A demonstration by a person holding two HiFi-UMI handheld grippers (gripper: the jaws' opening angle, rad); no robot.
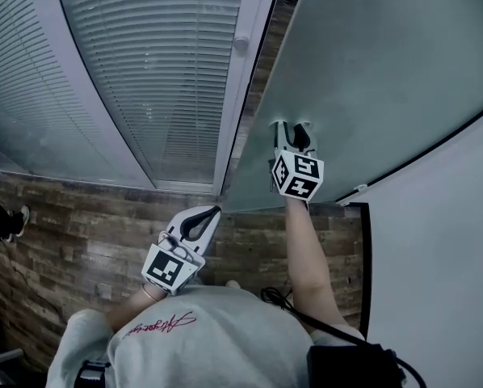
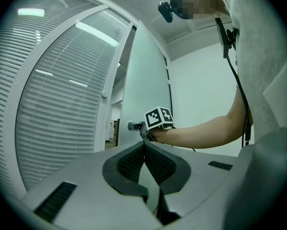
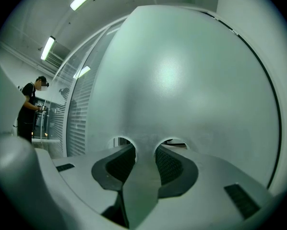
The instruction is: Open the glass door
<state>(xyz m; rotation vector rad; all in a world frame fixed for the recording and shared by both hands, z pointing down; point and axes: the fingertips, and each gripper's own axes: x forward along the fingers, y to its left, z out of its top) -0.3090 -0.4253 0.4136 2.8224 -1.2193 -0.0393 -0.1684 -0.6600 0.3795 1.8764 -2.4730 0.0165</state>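
On my left, the window blinds (image 1: 161, 71) are hanging above the wood floor (image 1: 80, 225). I am holding my left tool (image 1: 212, 212) with its jaws pressed together on nothing, pointing toward the edge of the glass door (image 1: 371, 71). A thin gap is showing beside that edge. My right tool (image 1: 293, 126) is touching the door's frosted face, jaws spread, tips on the glass.
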